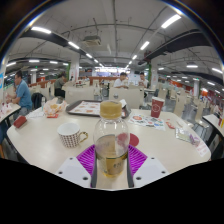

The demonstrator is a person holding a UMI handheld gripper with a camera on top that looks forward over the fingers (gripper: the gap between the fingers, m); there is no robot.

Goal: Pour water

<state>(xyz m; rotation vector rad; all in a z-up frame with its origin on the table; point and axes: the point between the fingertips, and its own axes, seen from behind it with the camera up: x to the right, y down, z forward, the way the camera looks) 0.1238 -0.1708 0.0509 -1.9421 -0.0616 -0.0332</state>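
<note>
Gripper view: fingers (111, 160) clamped on bottle (111, 140), upright, long axis vertical, amber liquid in lower half. Mug (71, 134) on table (170, 150), at 10 o'clock from fingers, near. Judged next: tilt bottle toward mug.

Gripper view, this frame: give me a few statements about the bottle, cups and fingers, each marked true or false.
1. The clear bottle stands upright between the gripper fingers. True.
2. The bottle is empty. False: yellowish liquid fills part of it.
3. A white patterned mug stands on the table, beside the bottle. True.
4. The red cup lies tipped over between the fingers. False: it stands upright, far beyond the fingers.
5. The bottle is tilted over the mug, pouring. False: it is upright, apart from the mug.
</note>
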